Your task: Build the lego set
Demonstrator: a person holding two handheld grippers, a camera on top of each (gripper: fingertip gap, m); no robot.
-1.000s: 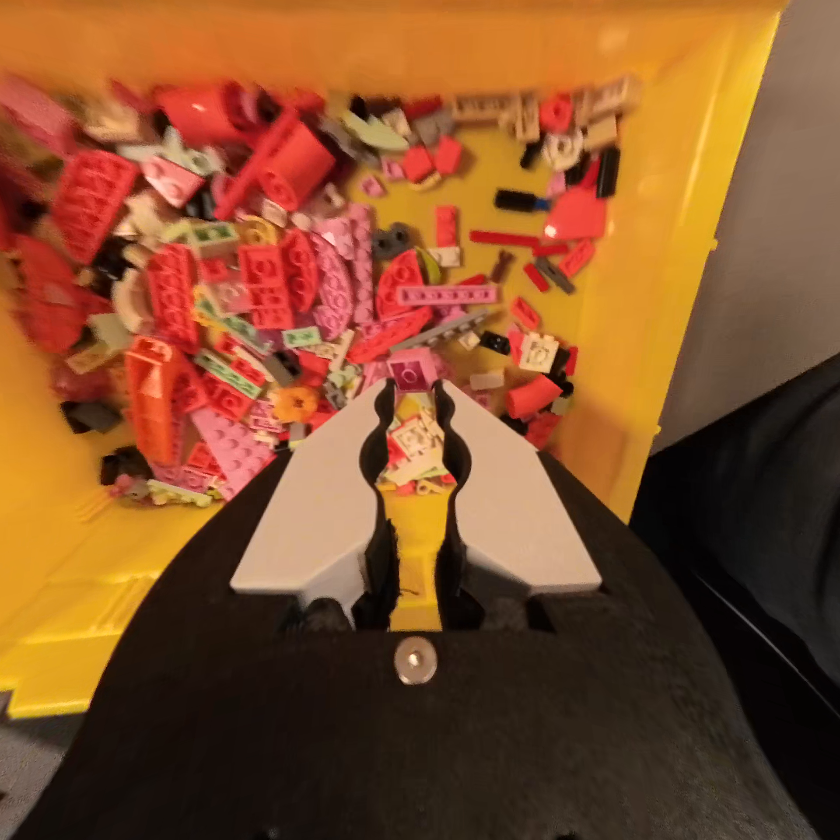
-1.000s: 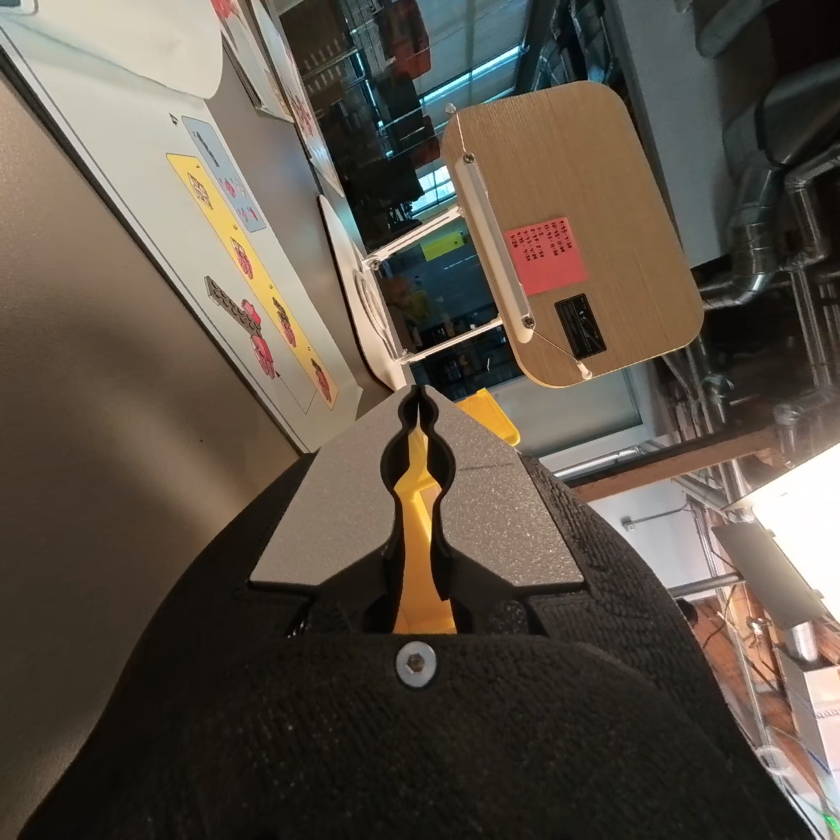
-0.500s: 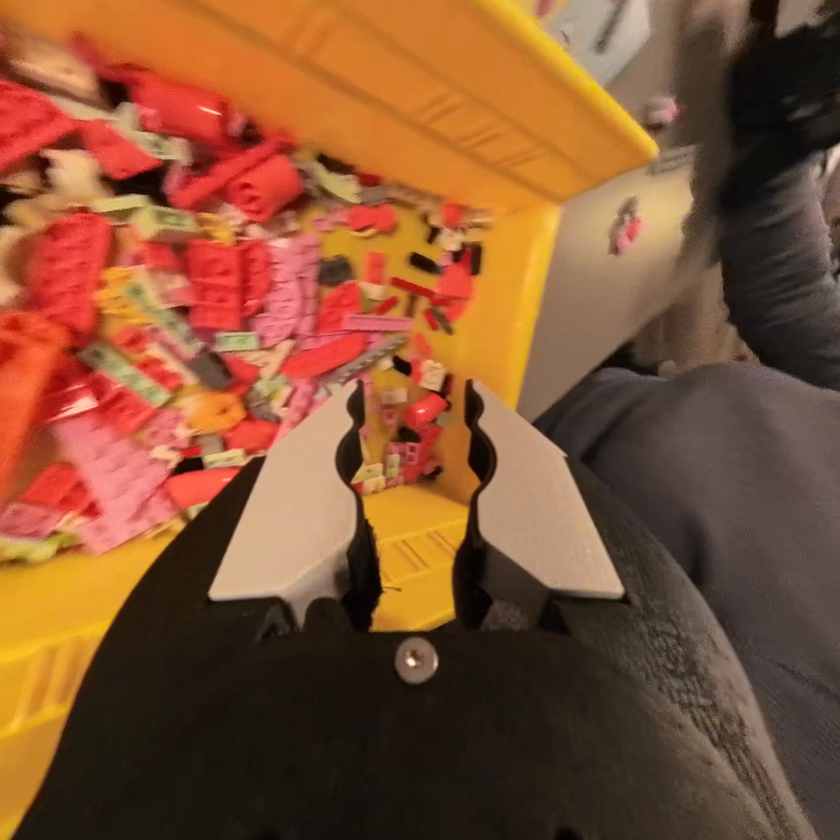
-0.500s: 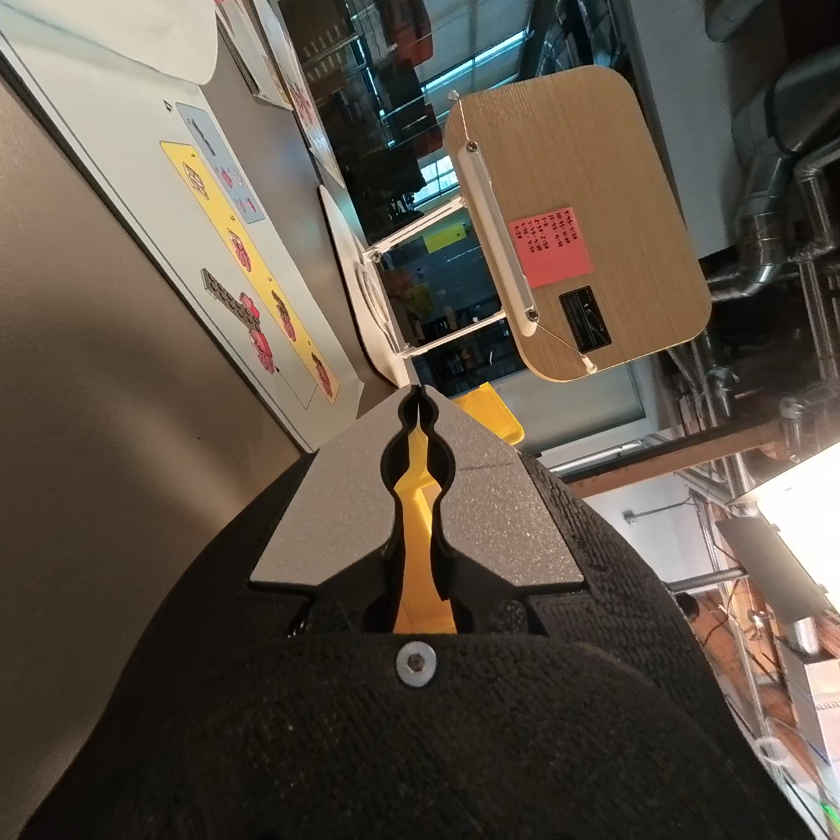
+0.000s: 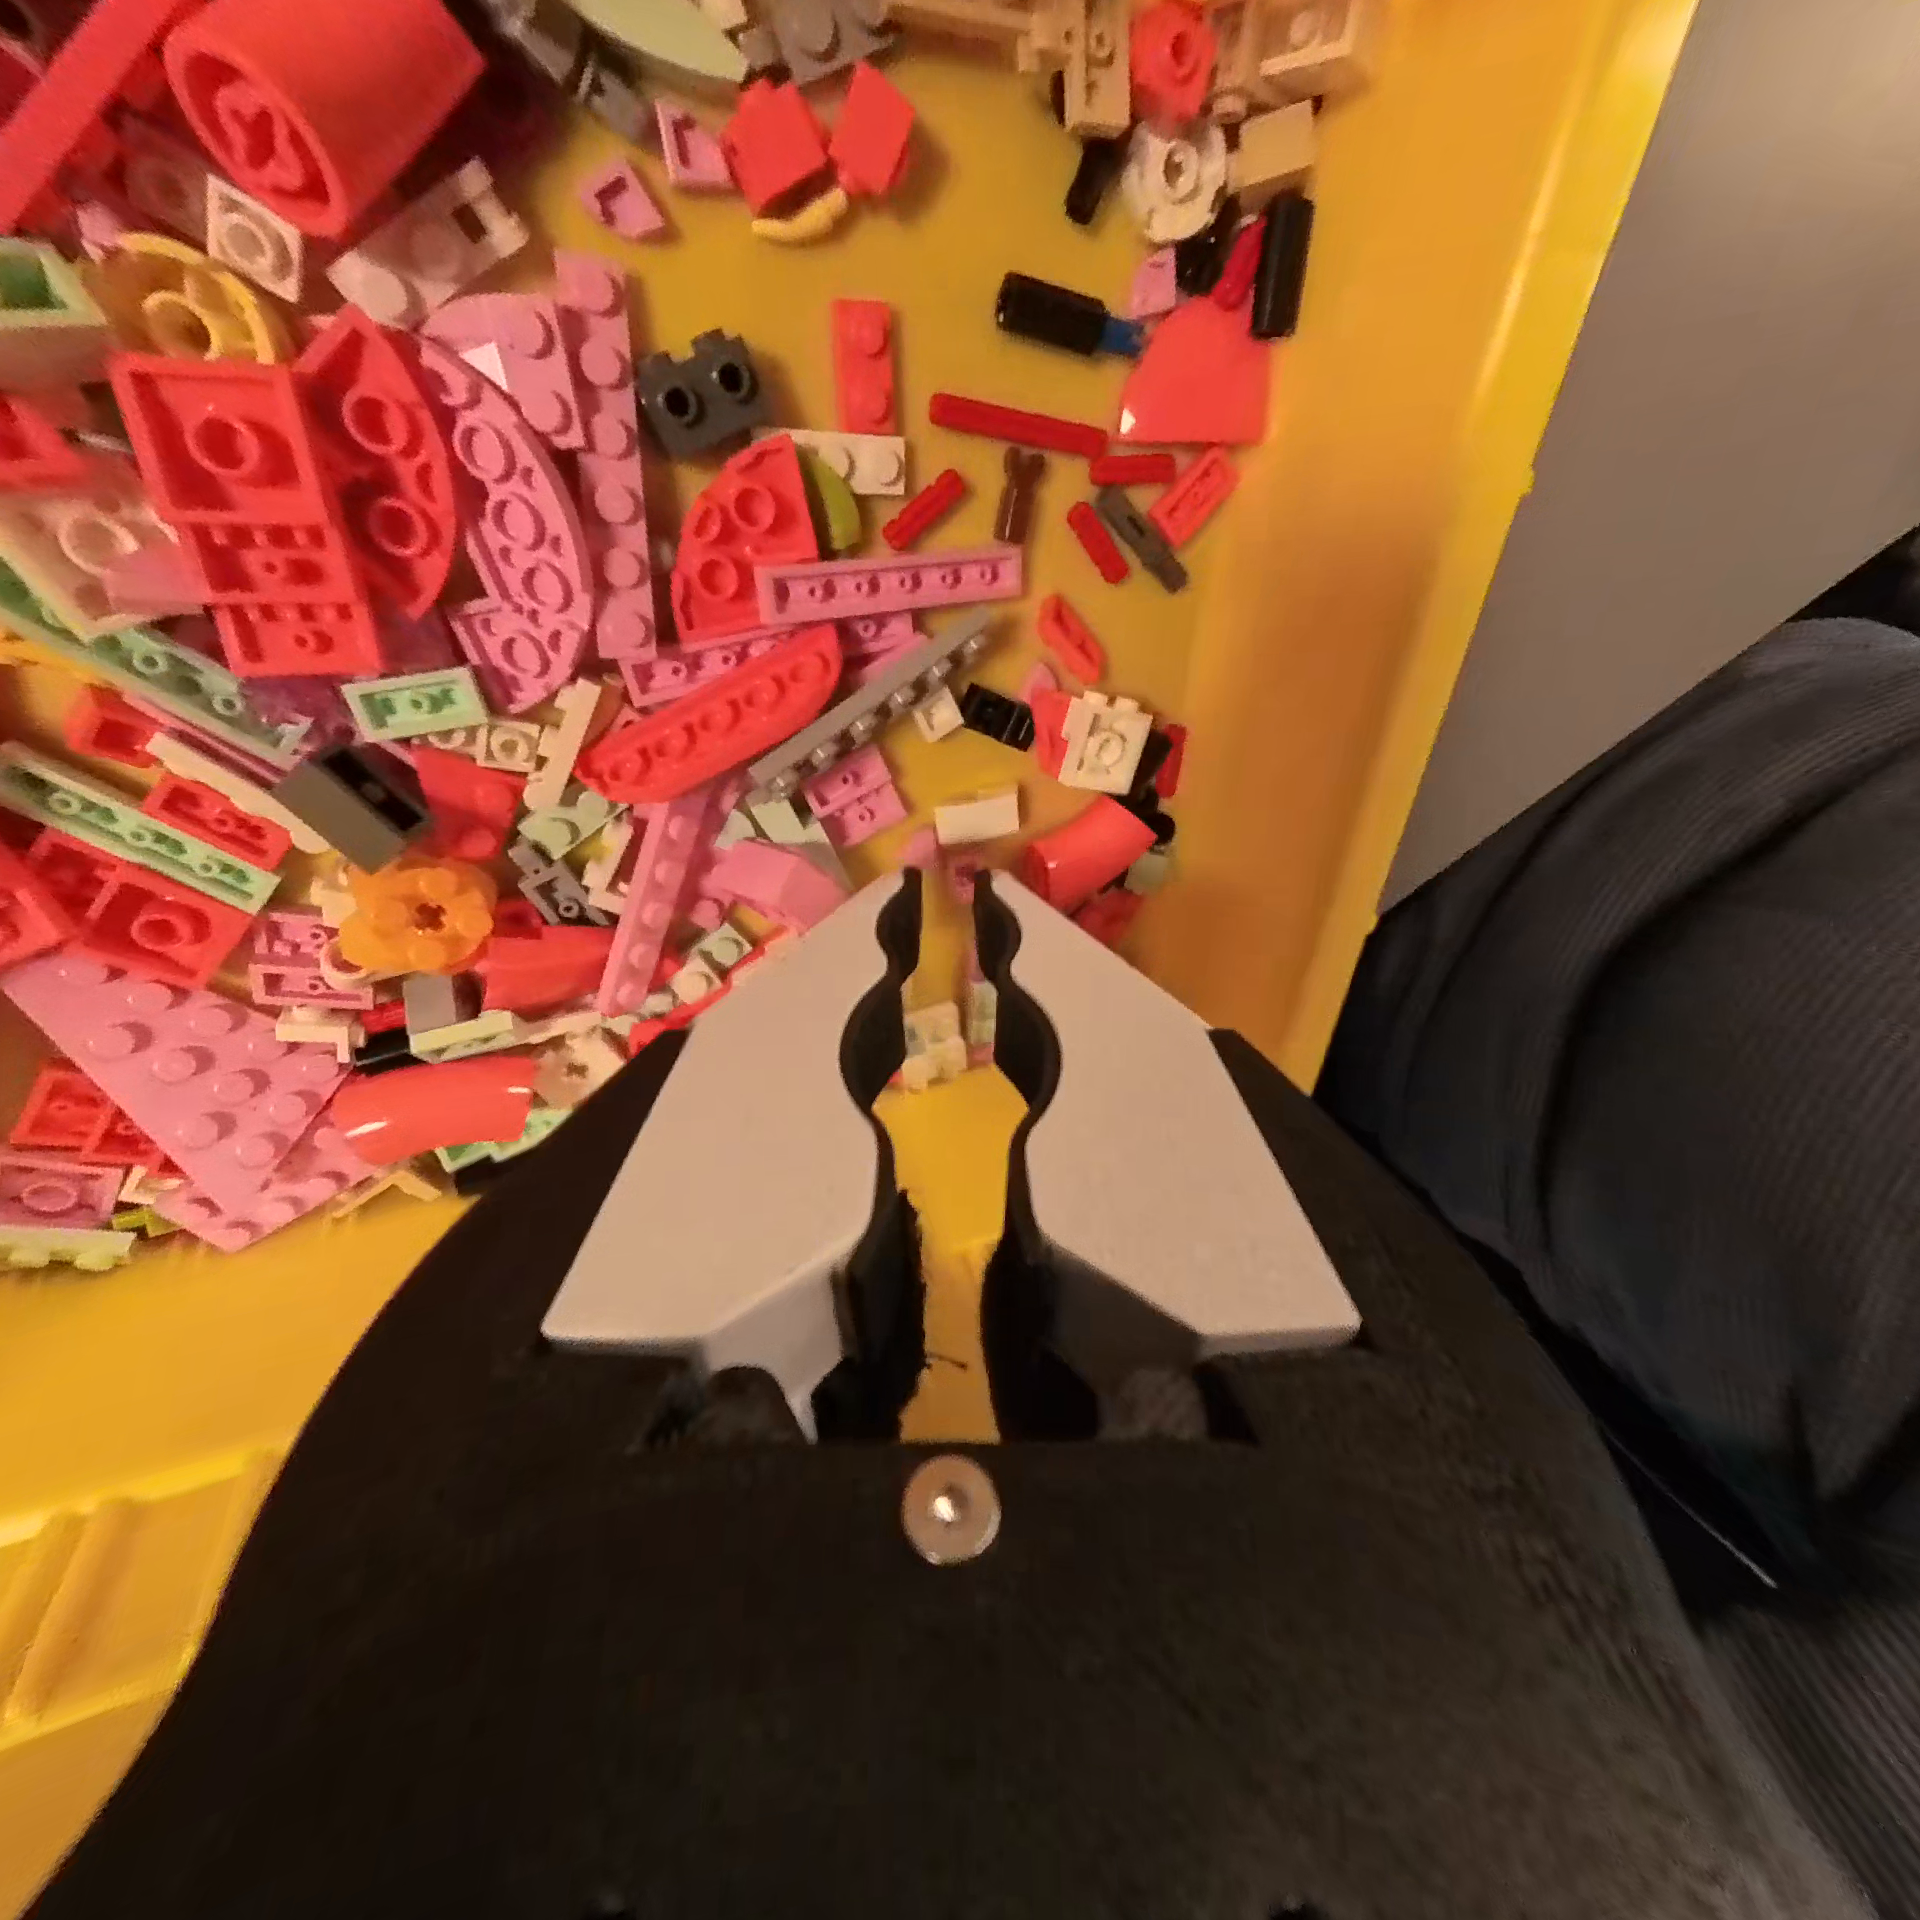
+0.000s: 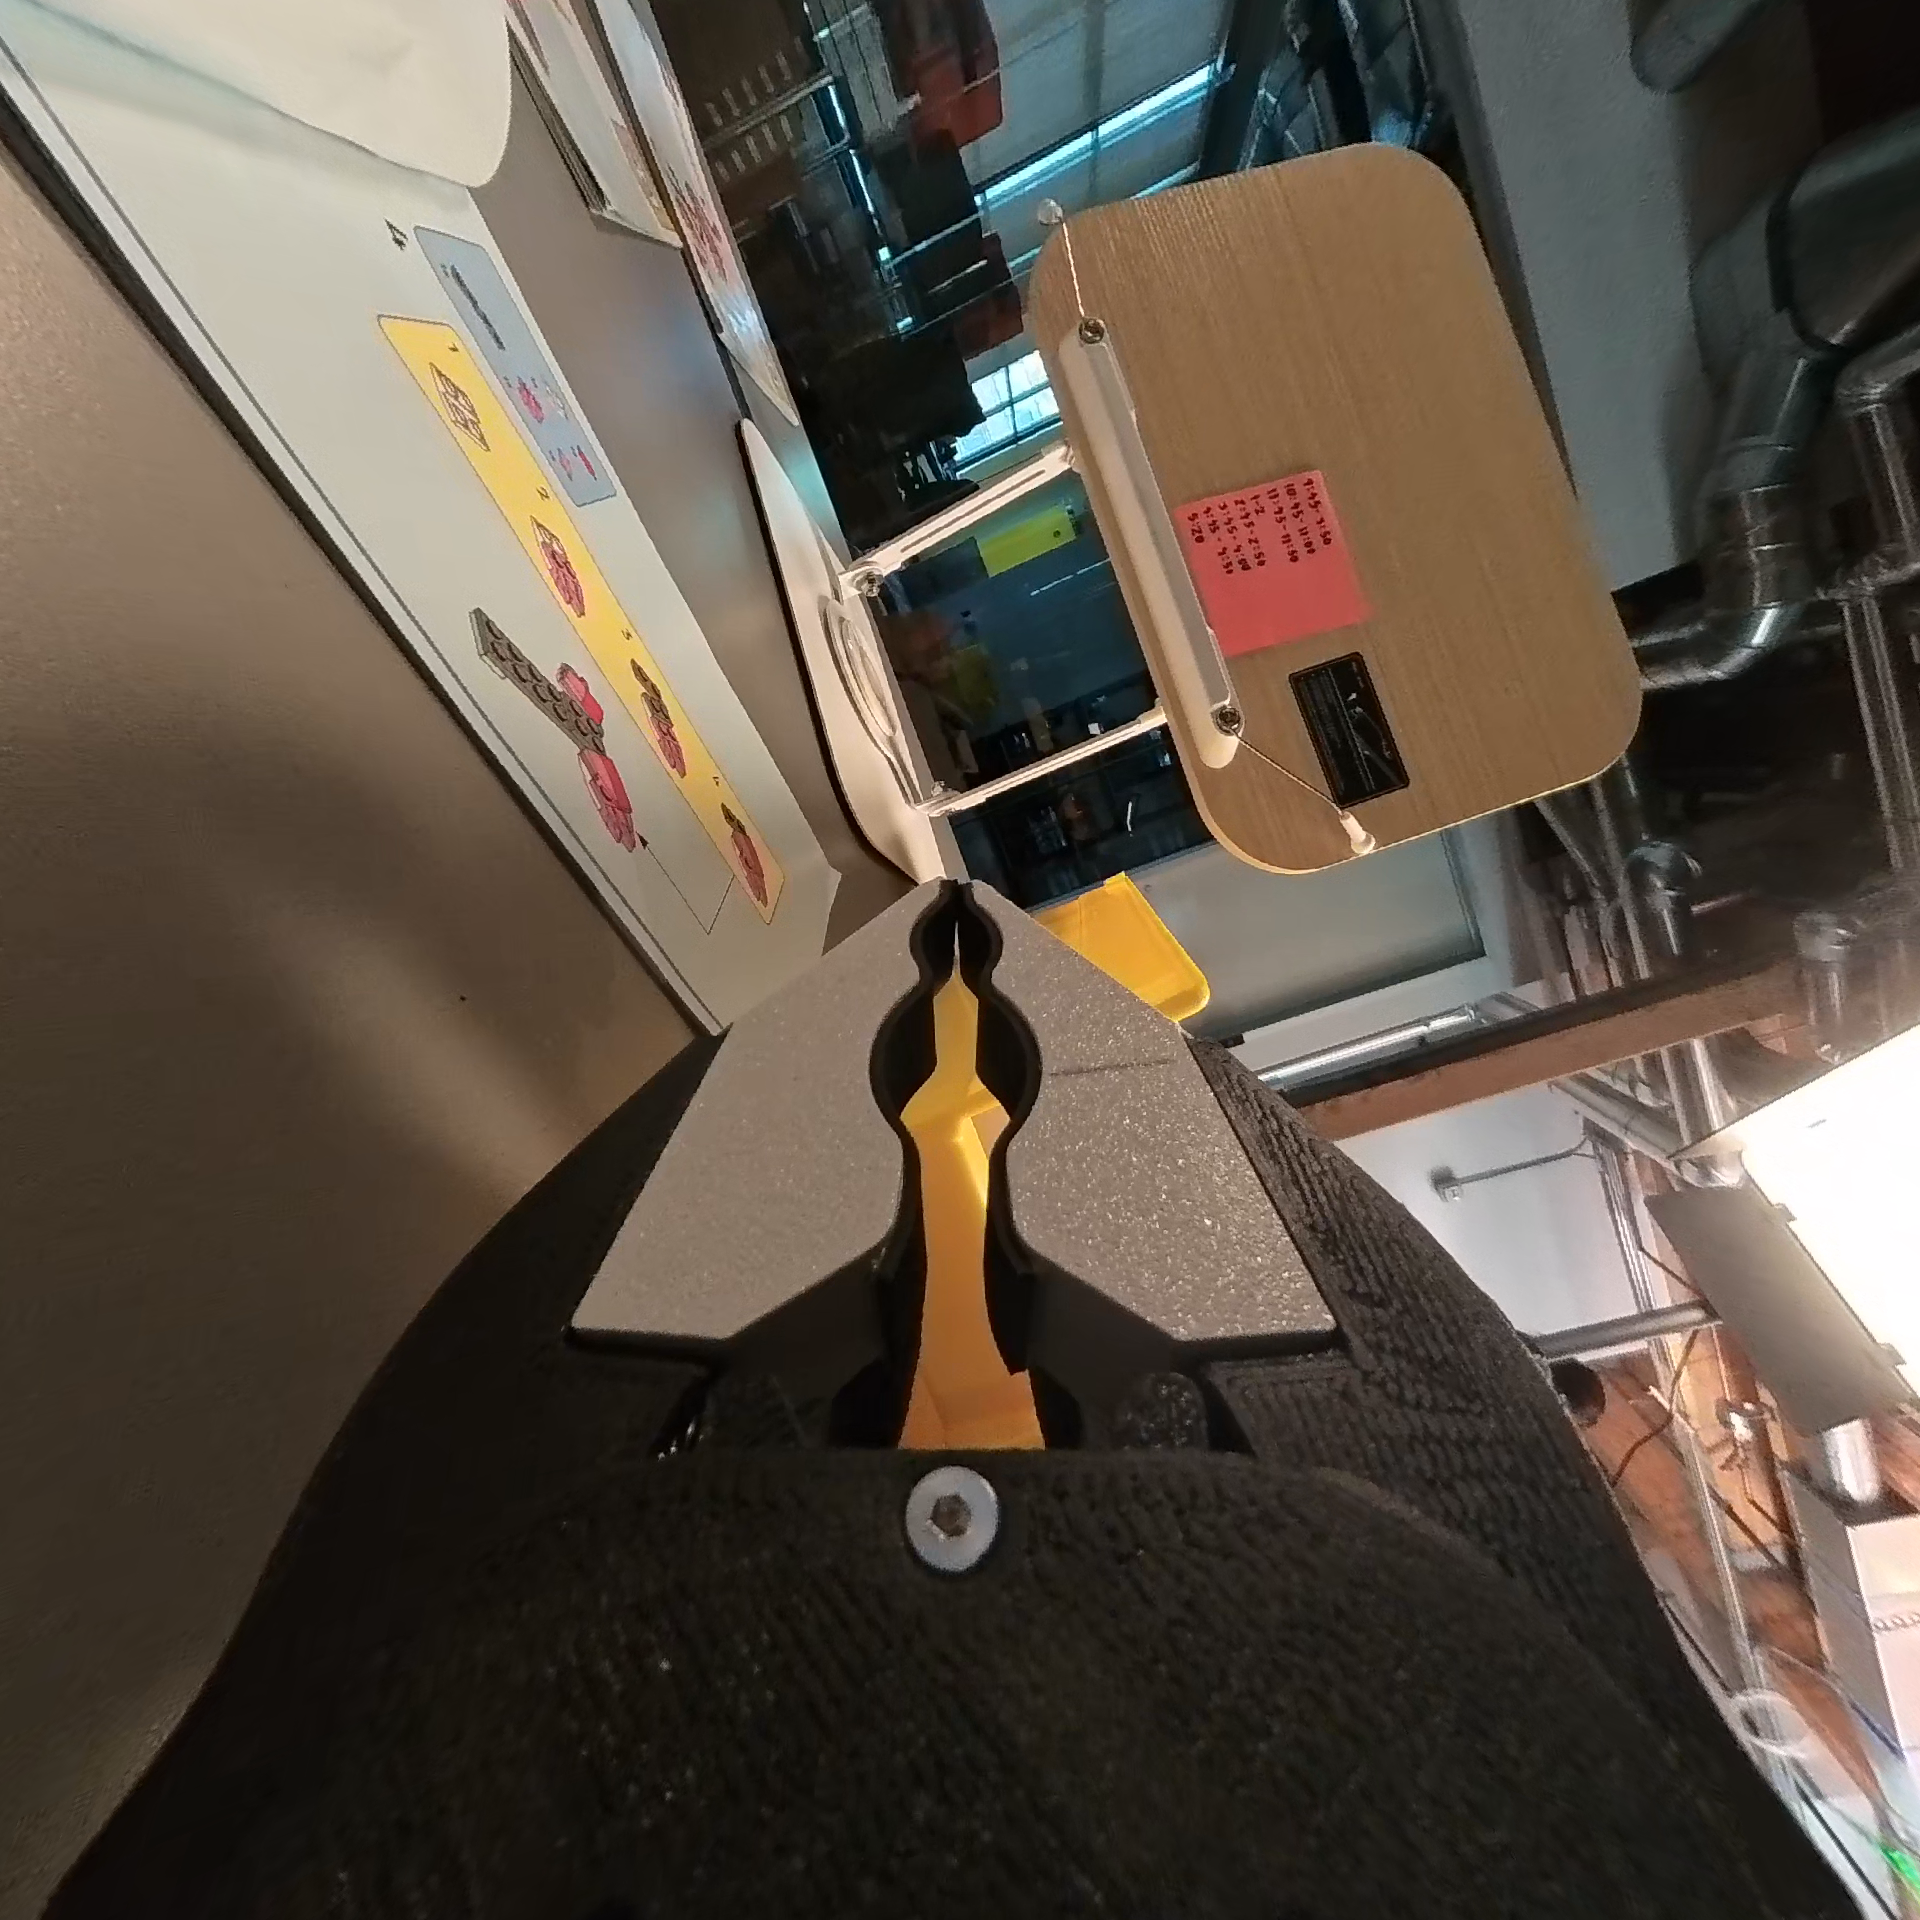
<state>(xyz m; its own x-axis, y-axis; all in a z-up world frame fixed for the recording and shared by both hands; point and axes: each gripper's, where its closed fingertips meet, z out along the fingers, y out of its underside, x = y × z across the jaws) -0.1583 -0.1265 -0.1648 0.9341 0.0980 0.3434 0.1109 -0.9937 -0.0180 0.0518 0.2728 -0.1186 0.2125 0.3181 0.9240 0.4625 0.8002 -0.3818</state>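
Note:
My left gripper (image 5: 948, 888) hangs over the near right corner of a yellow bin (image 5: 1403, 520) full of loose red, pink, white and grey toy bricks. Its jaws stand only a narrow way apart. A small pink piece (image 5: 961, 873) sits between the fingertips against the right pad, with a sliver of yellow floor between it and the left pad. A small white brick (image 5: 975, 816) and a red curved piece (image 5: 1091, 847) lie just beyond the tips. My right gripper (image 6: 956, 904) is shut with its tips together and nothing between them. It is turned on its side above a grey table (image 6: 208, 935).
A printed building-instruction sheet (image 6: 582, 623) lies on the table. A wooden board on a white stand (image 6: 1299, 468) is beyond it. The yellow bin's corner (image 6: 1132, 956) shows behind the right fingers. A person's dark-clothed leg (image 5: 1662, 1039) is right of the bin. My hands' fingertips stand some 45 centimetres from each other.
The left gripper held a pink brick, then opened wide while swinging toward the bin's right corner. It has now dropped lower and narrowed around a small pink piece. The right gripper stayed shut and still.

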